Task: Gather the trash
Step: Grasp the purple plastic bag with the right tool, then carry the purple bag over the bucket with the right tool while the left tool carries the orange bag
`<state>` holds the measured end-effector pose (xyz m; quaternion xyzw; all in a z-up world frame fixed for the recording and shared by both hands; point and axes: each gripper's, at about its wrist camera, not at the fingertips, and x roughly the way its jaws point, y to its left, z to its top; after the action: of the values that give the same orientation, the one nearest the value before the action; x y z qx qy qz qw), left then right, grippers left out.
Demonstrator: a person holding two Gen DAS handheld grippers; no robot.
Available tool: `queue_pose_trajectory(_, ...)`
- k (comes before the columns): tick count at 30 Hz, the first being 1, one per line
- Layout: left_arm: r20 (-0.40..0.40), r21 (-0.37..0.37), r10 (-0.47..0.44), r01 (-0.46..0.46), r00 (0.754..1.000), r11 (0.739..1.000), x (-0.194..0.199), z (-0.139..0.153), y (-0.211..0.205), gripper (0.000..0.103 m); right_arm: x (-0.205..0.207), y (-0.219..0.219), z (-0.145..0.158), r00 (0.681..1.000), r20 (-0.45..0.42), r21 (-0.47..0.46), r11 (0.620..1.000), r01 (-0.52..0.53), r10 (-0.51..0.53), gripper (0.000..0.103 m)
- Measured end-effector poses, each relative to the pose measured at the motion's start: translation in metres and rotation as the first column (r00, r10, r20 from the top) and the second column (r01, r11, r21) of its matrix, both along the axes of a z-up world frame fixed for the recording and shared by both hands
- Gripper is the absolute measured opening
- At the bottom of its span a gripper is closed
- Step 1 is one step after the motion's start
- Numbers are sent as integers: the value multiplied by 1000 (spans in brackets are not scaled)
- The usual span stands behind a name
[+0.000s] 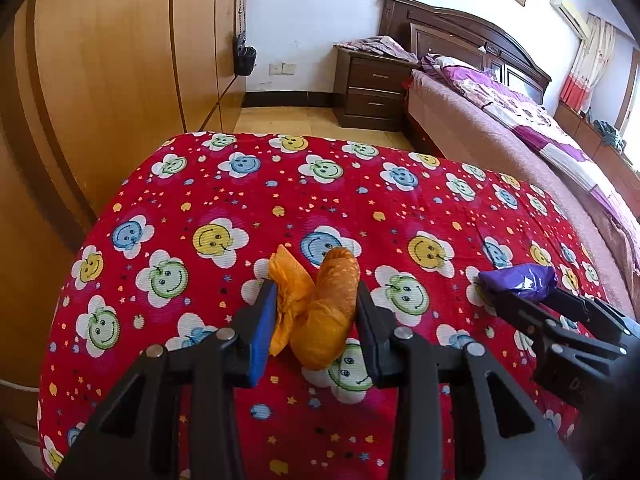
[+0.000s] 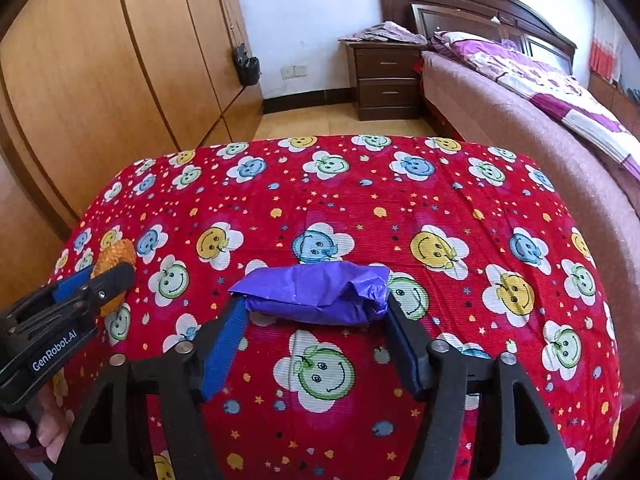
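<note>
The left gripper (image 1: 316, 304) pinches the crumpled orange wrapper (image 1: 320, 312) between its jaws just over the red cloth-covered bench (image 1: 400, 208), and this light bundle could slip out if the squeeze loosens. The right gripper (image 2: 316, 304) has its jaws around the purple wrapper (image 2: 316, 292) lying on the bench, both pads at its ends, and the soft wrapper may crumple and escape. Only the right wrist view shows both ends between the pads; the left view shows just one end.

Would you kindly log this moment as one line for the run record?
left claw: shut on orange bag | right claw: astride purple bag, grip unclear | surface: red smiley cloth
</note>
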<state>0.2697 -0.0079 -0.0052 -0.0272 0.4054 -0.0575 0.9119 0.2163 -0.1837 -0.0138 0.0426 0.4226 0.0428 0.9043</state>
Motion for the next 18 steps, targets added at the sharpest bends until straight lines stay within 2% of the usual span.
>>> queue_pose_trajectory(7,6,-12,-16,16,1000,1000,-8,7,-2,38,-16,-9,13,1000,23,37,999,12,-13,62)
queue_pose_trajectory(18,64,-51,-86,90,994,995,-50,48,-13,38,-88,-28,59,995,100,114,993,19,-30,62)
